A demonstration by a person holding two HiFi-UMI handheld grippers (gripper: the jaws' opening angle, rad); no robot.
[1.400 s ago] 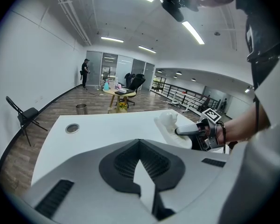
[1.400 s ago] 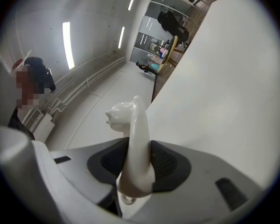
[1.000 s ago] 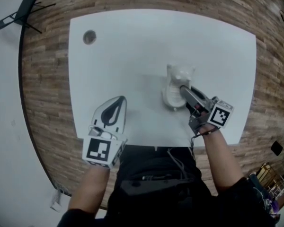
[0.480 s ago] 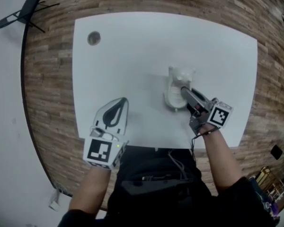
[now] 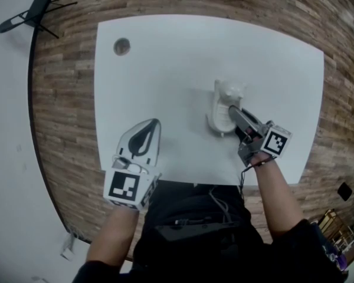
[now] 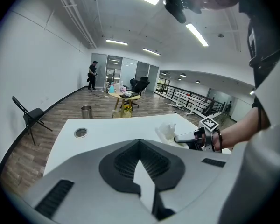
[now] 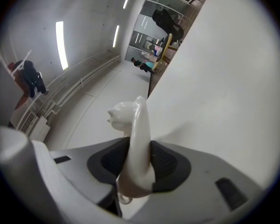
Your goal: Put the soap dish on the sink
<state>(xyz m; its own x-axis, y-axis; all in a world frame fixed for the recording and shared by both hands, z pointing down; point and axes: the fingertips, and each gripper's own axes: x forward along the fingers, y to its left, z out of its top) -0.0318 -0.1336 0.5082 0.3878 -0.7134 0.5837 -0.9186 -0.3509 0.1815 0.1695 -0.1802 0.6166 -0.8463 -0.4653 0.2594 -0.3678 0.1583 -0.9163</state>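
The soap dish (image 5: 223,106) is white and glossy, an oval tray with a small cat-like figure at its far end. It is right of the white table's (image 5: 177,58) middle. My right gripper (image 5: 231,112) is shut on the dish's near rim, and in the right gripper view the rim (image 7: 138,139) stands edge-on between the dark pads. I cannot tell whether the dish touches the table. My left gripper (image 5: 143,139) hovers at the table's near left, its jaws closed to a point with nothing in them. The left gripper view shows the dish (image 6: 167,131) and the right gripper (image 6: 189,137) off to the right.
A round grommet hole (image 5: 122,46) sits in the table's far left corner. A black folding chair (image 5: 32,13) stands on the wooden floor beyond that corner. The table's near edge (image 5: 194,181) runs just in front of my body.
The head view has drifted a little, so the table sits slightly further right in the picture. Both grippers and the dish keep their places on the table.
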